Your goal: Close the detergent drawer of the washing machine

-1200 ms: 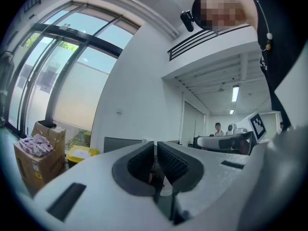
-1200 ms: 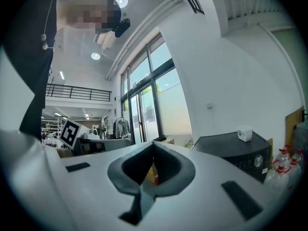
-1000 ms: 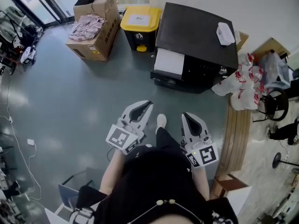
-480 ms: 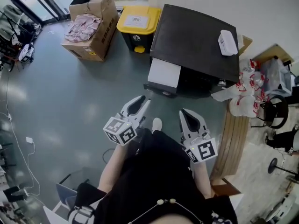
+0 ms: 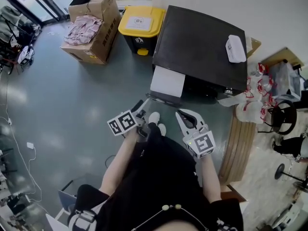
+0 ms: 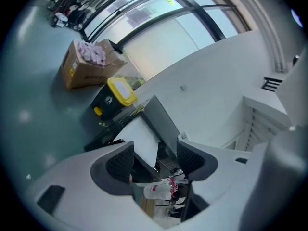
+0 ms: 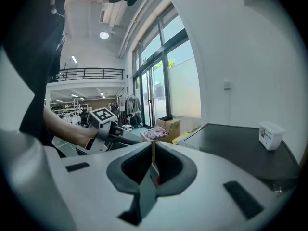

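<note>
Grey floor (image 5: 72,95), washing machine (image 5: 202,42) at wall — detergent drawer (image 5: 167,81) out. Your left gripper (image 6: 155,159) jaws just opening, nothing between; right gripper (image 7: 153,166) clenched, empty. Only right gripper view shows railing (image 7: 89,73).

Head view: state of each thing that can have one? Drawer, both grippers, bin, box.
Detergent drawer: pulled out, open.
Left gripper: open, jaws have just been opening, nothing between them.
Right gripper: shut, empty.
Yellow-lidded bin: lid closed.
Cardboard box: flaps open, clothes inside.
</note>
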The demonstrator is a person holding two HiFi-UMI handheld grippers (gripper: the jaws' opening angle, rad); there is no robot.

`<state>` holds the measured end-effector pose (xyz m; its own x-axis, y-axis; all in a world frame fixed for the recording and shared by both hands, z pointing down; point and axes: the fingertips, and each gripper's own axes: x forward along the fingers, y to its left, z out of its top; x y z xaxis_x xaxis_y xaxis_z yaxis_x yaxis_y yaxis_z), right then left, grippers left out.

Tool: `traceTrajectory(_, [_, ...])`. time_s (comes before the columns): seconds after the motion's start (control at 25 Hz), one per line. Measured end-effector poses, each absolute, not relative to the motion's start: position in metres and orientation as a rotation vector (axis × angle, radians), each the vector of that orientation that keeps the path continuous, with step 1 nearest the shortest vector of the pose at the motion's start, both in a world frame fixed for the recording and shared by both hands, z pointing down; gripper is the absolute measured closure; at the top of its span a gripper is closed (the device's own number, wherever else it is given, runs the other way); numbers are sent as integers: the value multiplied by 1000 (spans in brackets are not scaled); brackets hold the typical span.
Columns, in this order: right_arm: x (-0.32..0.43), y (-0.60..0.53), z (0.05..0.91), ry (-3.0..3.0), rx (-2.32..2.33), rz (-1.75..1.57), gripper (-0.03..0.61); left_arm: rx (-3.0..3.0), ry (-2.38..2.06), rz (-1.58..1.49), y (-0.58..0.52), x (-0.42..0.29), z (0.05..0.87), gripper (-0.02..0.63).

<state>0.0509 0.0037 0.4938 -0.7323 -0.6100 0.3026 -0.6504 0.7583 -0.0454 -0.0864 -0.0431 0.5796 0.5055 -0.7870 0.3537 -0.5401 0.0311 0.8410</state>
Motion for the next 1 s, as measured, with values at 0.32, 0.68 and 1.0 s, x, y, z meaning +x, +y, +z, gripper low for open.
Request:
traceTrajectory(0.32, [32, -28, 553, -2602, 755, 335, 492, 1259, -1140, -260, -66, -91, 659, 302])
traceTrajectory(0.68, [20, -52, 624, -2401, 496, 341, 413, 1170, -1194, -92, -87, -68, 706, 296])
traceTrajectory(1.0, [25, -55, 671, -2266, 376, 332, 420, 1093, -1297, 28, -88, -61, 732, 296])
